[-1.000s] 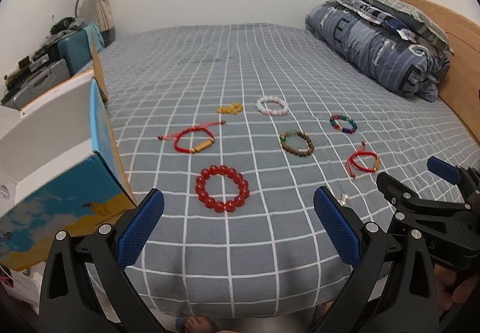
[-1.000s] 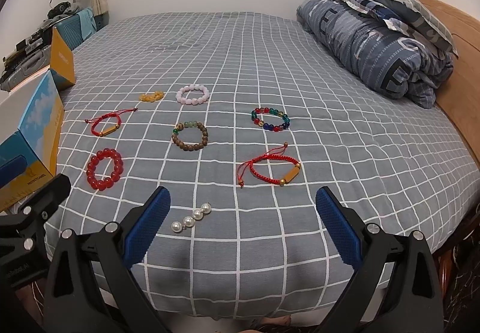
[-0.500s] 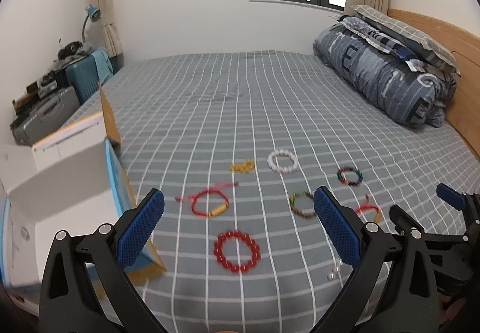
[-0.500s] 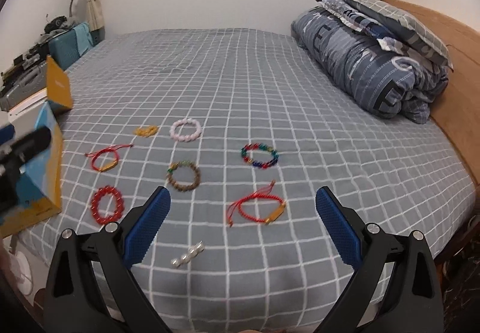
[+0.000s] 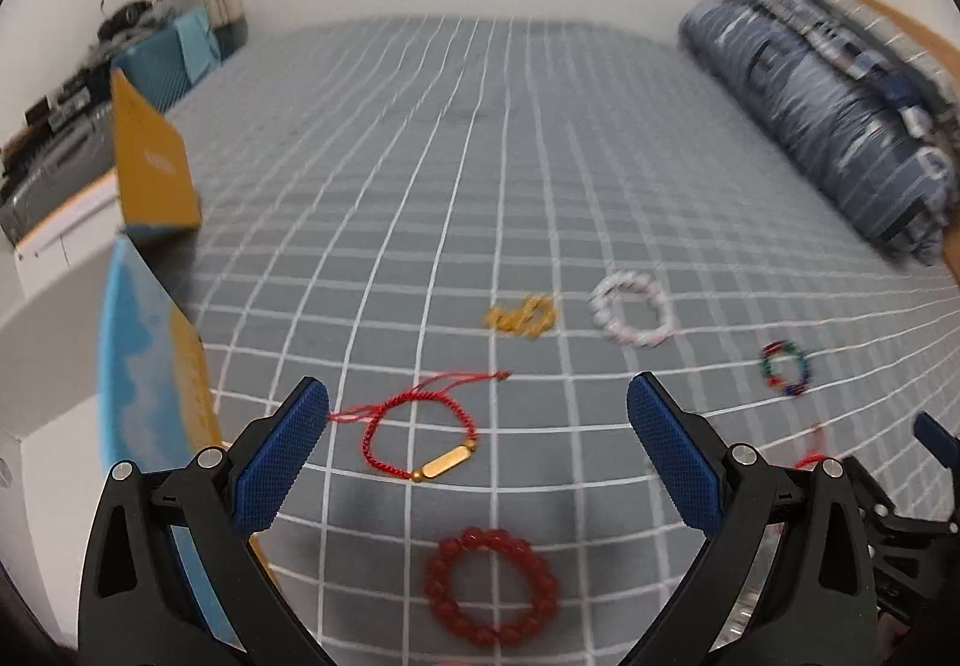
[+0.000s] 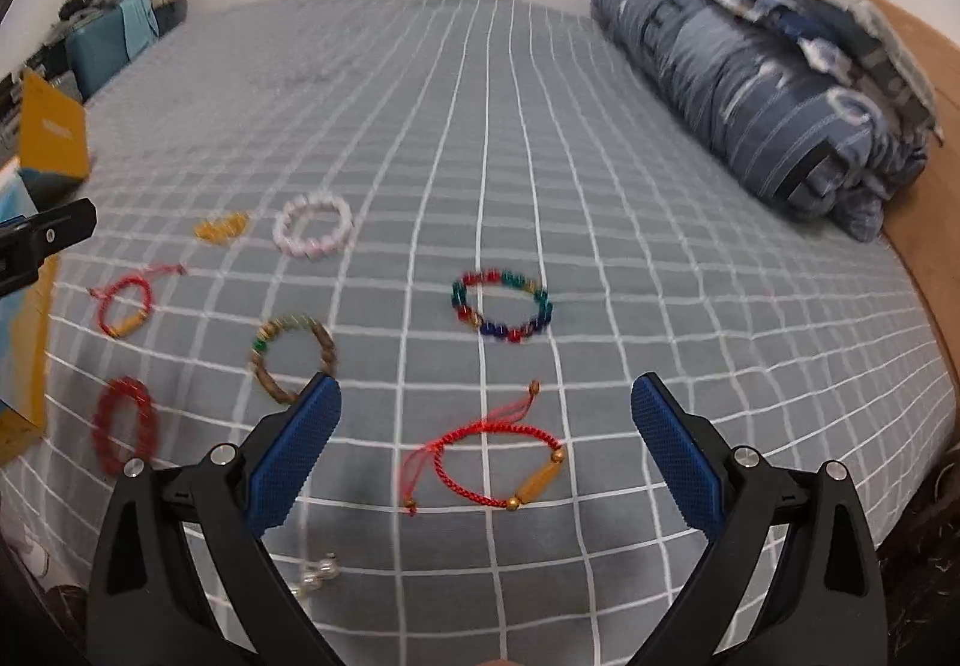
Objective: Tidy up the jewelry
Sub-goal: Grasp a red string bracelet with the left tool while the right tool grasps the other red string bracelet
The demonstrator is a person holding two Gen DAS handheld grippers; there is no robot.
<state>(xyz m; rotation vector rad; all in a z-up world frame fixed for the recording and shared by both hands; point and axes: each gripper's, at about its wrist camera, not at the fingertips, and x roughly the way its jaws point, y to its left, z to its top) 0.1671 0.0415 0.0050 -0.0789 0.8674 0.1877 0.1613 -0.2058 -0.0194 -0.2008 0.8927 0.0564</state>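
Hovering over the grey checked bed [image 6: 600,186], both the left gripper [image 5: 478,447] and right gripper [image 6: 486,444] are spread wide and empty, each framing a red cord bracelet [image 5: 420,435] [image 6: 498,465], other bead bracelets scattered beyond, with the open box [image 5: 150,366] at the left edge.

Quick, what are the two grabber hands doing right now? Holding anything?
Left gripper: open, holding nothing, above a red cord bracelet.
Right gripper: open, holding nothing, above another red cord bracelet.

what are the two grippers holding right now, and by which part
Nothing. The left gripper and right gripper are both open and empty; the bracelets lie loose on the bed.
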